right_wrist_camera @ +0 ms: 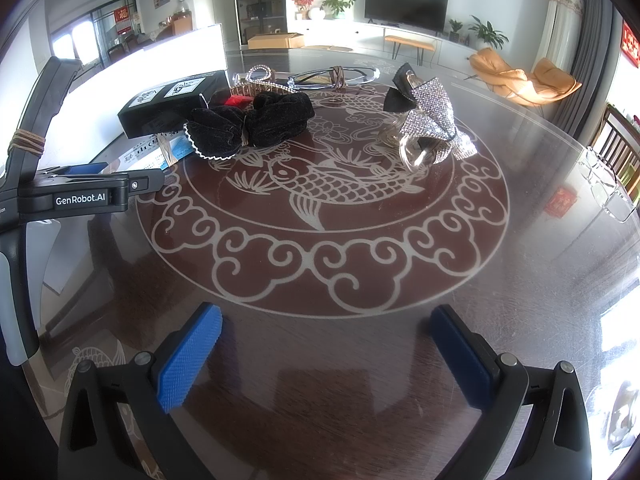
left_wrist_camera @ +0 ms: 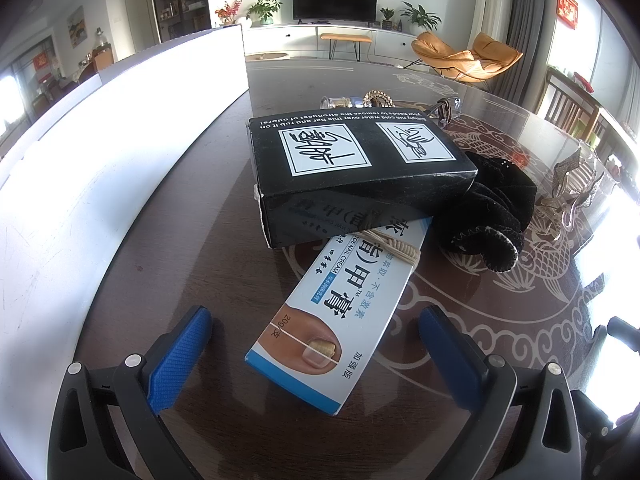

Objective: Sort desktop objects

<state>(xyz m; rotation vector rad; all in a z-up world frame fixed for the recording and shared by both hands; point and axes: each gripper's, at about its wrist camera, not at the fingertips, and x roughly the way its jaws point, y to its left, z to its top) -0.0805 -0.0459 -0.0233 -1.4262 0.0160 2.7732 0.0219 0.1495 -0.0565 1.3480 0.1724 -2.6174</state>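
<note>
Two grippers: both spread, nothing pinched.
Left gripper (left_wrist_camera: 316,344): straddles blue-white cardboard nail-cream box (left_wrist_camera: 340,308), probably lining up a grasp.
Box: pinned under black cardboard carton (left_wrist_camera: 356,172).
Right gripper (right_wrist_camera: 326,344): hovers over bare glass tabletop (right_wrist_camera: 320,400).

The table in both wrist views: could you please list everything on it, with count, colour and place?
Table: one, dark glass-topped, carp pattern.
Soap box: one, black, resting on the cream box.
Toenail cream box: one, white-blue, between the left fingers.
Velvet bow: one, black, beside the boxes.
Rhinestone bow clip: one, silver-black, right of the carp.
Glasses: one pair, clear, far side.
White panel: one, left edge.
Left gripper: open.
Right gripper: open, empty.
</note>
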